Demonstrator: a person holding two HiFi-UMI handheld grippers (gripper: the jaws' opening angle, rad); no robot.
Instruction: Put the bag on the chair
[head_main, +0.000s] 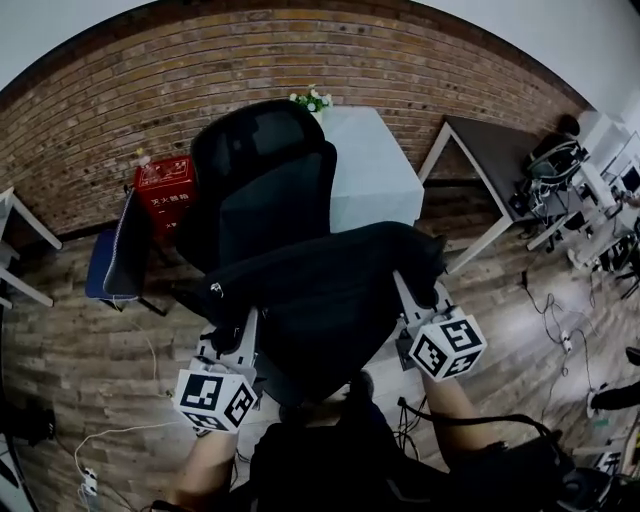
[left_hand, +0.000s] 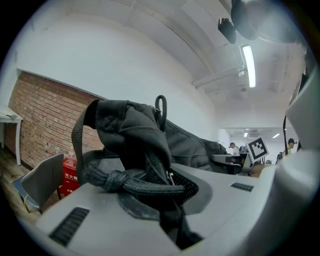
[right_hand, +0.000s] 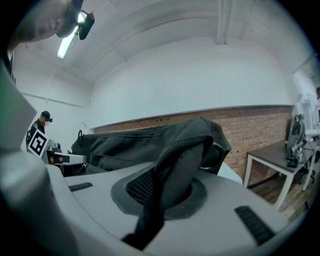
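Head view: one black fabric bag (head_main: 330, 290), held clear of the floor between the two grippers, directly in front of the backrest of a black office chair (head_main: 262, 165). The bag covers the seat from view, so whether its underside touches the seat cannot be told. Left gripper (head_main: 232, 335): jaws pressed nearly together, pinching a fold of the bag's left end, with a braided cord (left_hand: 125, 182) lying across the near jaw. Right gripper (head_main: 415, 295): jaws likewise nearly together, pinching a padded strap (right_hand: 175, 170) at the bag's right end. Handling, judged: the body is soft and limp and sags between the two holds, so it keeps no shape of its own. Weight appears moderate, as both ends ride level. The woven cloth looks grippy rather than slick, and nothing about it suggests fragility. Best holds: the two ends as taken now, on thick folded cloth or strap, not on the thin cord, which could slide. Expect the bag to slump and spread toward the seat's front edge once set down.
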